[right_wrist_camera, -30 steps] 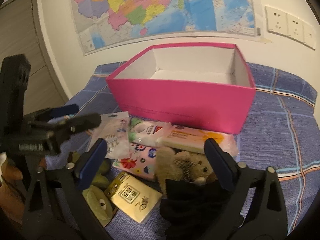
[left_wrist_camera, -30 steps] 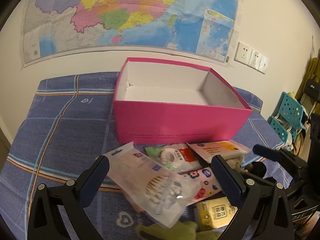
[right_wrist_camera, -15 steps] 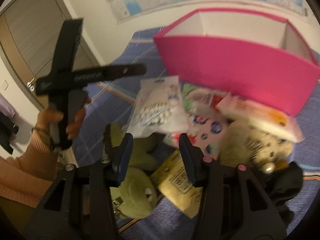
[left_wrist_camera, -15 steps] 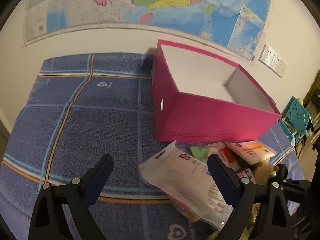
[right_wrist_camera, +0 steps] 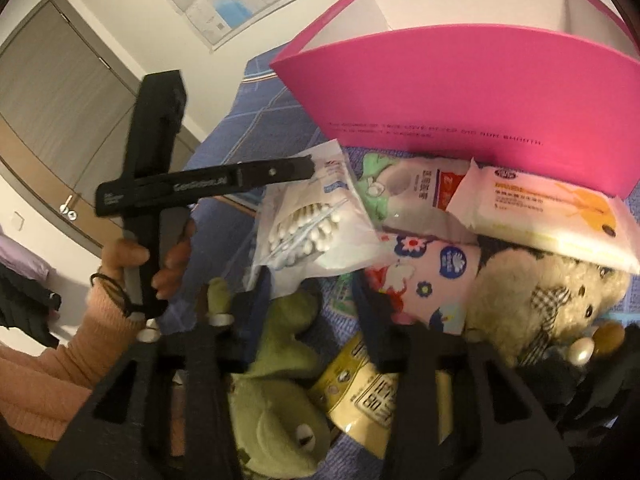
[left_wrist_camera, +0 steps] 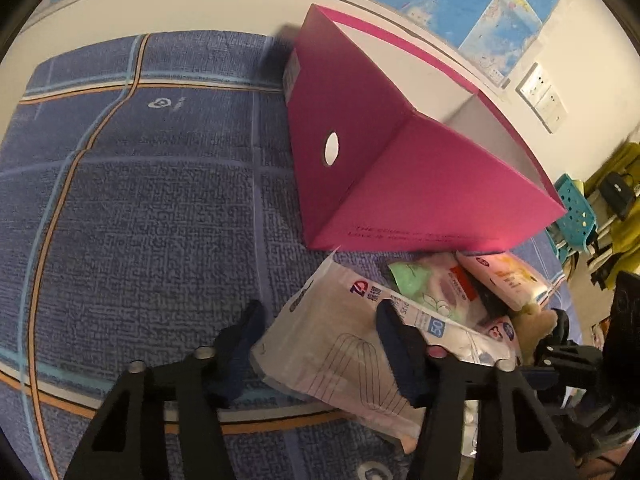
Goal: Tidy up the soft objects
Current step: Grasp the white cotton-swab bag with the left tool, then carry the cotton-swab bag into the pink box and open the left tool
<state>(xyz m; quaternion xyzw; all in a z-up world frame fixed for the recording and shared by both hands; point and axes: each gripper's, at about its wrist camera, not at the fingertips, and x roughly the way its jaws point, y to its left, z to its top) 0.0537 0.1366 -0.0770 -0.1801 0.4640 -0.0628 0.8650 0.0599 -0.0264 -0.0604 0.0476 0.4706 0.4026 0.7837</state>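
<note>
An open pink box [left_wrist_camera: 400, 168] [right_wrist_camera: 460, 92] stands on the blue cloth with a pile of items in front of it. My left gripper [left_wrist_camera: 318, 312] points down at a clear bag of cotton swabs [left_wrist_camera: 332, 344] [right_wrist_camera: 312, 224]. Its jaws are closing, with the bag's near end between them and one finger lying over the bag. My right gripper [right_wrist_camera: 312, 284] is closing around a green plush toy [right_wrist_camera: 280, 380]. The toy touches the left finger, and a gap shows at the other. A teddy bear [right_wrist_camera: 540, 292] lies to the right.
Also in the pile are a white-and-orange wipes pack [right_wrist_camera: 540, 208], a green-white pack [right_wrist_camera: 408, 188], a pink floral pack [right_wrist_camera: 424, 276], a yellow pack [right_wrist_camera: 368, 400] and black fabric [right_wrist_camera: 580, 384]. A hand [right_wrist_camera: 132, 256] holds the left gripper. Bare checked cloth [left_wrist_camera: 140, 200] lies left of the box.
Both grippers have sunk toward the pile and their jaws have narrowed a lot. The left one came over the swab bag. The right one swung left onto the green plush.
</note>
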